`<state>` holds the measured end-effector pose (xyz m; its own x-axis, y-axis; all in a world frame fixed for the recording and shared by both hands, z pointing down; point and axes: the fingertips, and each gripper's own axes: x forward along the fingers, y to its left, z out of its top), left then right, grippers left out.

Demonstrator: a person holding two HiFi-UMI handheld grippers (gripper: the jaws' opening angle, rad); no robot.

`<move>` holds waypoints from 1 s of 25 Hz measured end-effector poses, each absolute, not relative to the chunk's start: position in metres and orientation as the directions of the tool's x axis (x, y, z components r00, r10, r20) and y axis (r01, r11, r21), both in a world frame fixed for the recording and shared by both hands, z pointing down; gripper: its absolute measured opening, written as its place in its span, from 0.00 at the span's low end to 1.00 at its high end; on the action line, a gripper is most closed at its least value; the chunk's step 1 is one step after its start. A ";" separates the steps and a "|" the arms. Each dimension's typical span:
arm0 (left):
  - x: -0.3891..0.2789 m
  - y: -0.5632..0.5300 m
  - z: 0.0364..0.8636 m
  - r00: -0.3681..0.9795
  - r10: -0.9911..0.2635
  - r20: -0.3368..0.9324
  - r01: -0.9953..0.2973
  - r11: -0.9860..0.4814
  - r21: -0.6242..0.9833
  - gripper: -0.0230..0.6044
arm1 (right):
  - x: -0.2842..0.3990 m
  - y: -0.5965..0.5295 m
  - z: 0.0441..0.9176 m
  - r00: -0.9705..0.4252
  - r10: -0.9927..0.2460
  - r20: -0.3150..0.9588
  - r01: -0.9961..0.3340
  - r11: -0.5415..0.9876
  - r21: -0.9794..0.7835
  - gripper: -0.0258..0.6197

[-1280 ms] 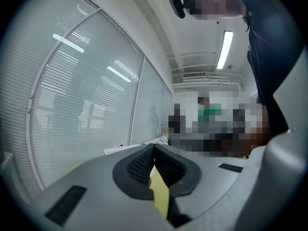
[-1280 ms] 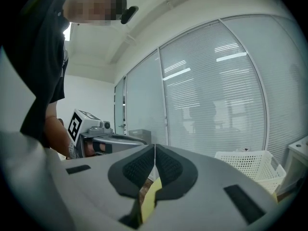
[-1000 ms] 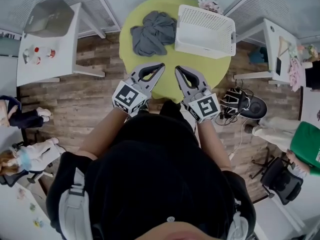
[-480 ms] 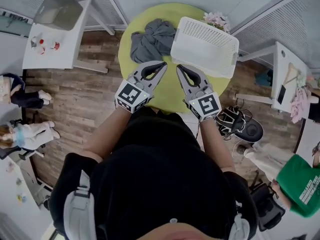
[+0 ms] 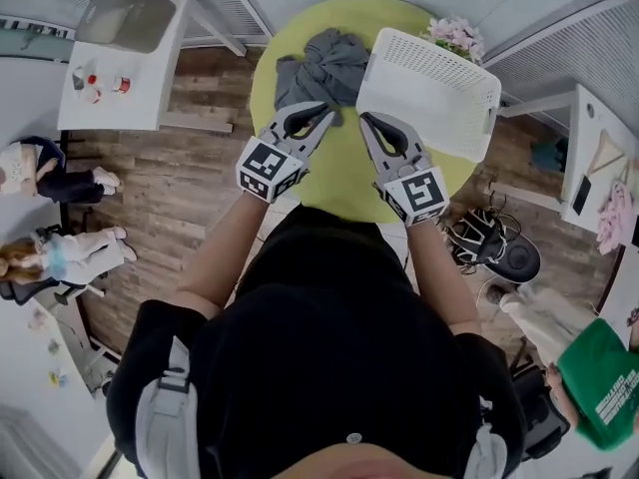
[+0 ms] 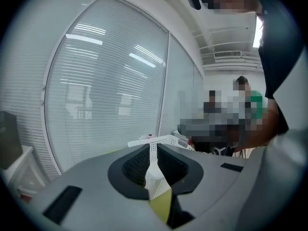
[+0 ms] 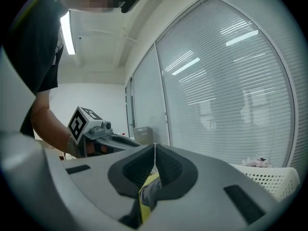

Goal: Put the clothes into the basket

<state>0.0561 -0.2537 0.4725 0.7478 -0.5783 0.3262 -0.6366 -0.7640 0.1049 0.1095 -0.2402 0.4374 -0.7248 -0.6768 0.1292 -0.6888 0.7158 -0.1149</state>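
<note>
head view has both tools out over the round green worktop [image 5: 344, 173], so the step in hand looks like the approach, with nothing picked up yet. the grey clothes [image 5: 321, 63] lie in a crumpled heap at the far side of the worktop, right beside the white basket [image 5: 429, 93], which looks empty. the left hand-held gripper [image 5: 329, 112] points at the heap from just short of it. its jaws have just been opening and stand a crack apart, with nothing between them. the right hand-held gripper [image 5: 363, 119] has its jaws together and empty, tips near the basket's near corner.

next, i reckon, the jaws need to spread wide, come down on the heap, pinch a good fold and lift it over the basket's rim. that rim is the one thing in the way, since loose cloth could drag on it. pink flowers [image 5: 454, 36] sit behind the basket. a white side table [image 5: 120, 78] stands well off to the left, and cables [image 5: 479, 233] lie on the wooden floor to the right.
</note>
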 end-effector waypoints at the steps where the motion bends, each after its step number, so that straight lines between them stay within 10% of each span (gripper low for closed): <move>1: 0.053 -0.260 0.478 0.747 -0.569 0.342 -0.634 -0.765 0.111 0.11 | 0.107 -0.244 0.439 -0.719 -0.682 0.130 -0.694 0.710 -0.117 0.08; 25: 0.000 -0.397 0.691 0.481 -0.231 0.846 -0.596 -0.793 0.123 0.58 | 0.051 -0.302 0.471 -0.618 -0.760 0.202 -0.786 0.602 -0.139 0.08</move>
